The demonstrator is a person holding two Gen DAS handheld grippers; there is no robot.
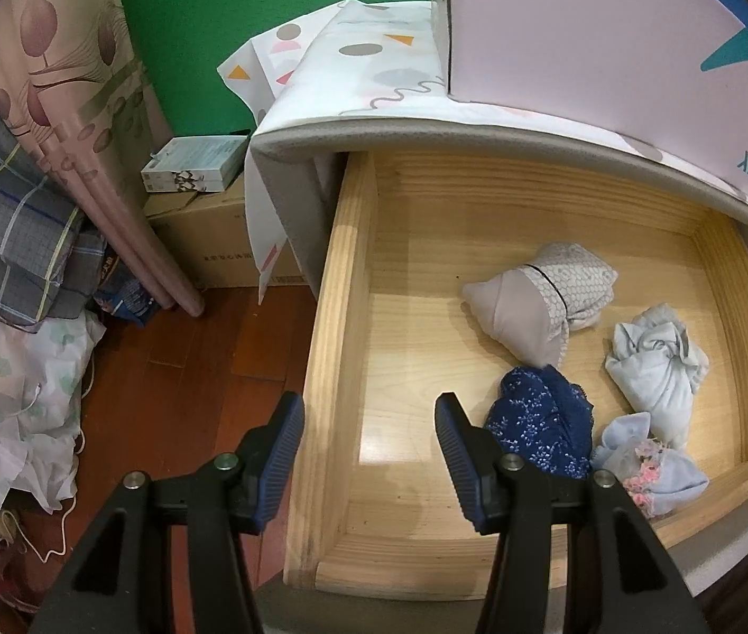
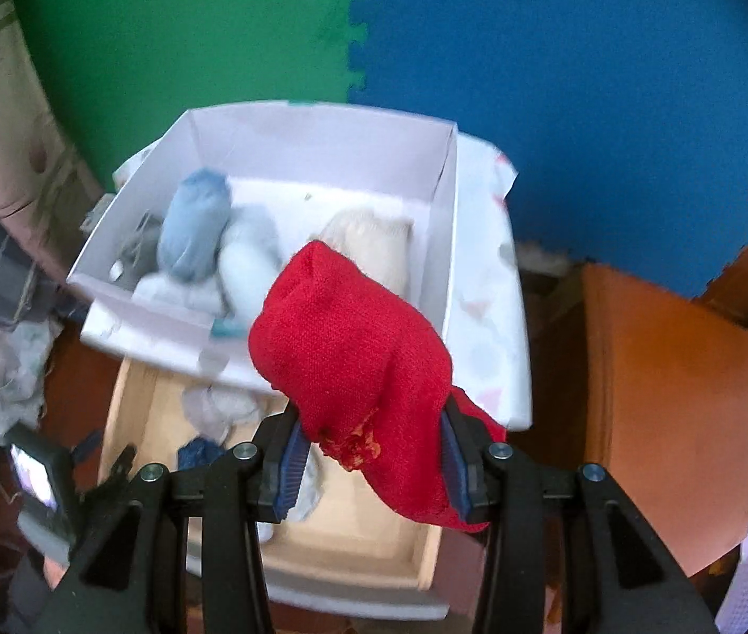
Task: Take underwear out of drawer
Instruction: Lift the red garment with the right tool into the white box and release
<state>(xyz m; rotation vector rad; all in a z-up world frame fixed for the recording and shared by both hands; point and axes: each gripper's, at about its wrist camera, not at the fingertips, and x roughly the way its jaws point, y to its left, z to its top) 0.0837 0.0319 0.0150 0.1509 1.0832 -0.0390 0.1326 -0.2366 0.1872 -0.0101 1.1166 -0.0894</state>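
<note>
The wooden drawer [image 1: 342,285] stands pulled open. In it lie a grey rolled bundle [image 1: 537,301], a dark blue floral piece [image 1: 543,422], a pale blue-white bundle [image 1: 654,364] and a light blue piece with pink lace [image 1: 648,470]. My left gripper [image 1: 368,459] is open and empty above the drawer's left front part. My right gripper [image 2: 374,454] is shut on red underwear [image 2: 352,348] and holds it high above the drawer [image 2: 125,407], in front of a white box [image 2: 442,222] that holds several rolled pieces.
The white box [image 1: 585,26] stands on the cabinet top above the drawer. Cardboard boxes [image 1: 210,243], bedding and a rolled mat [image 1: 83,132] crowd the floor at the left. An orange-brown cabinet [image 2: 664,396] stands at the right.
</note>
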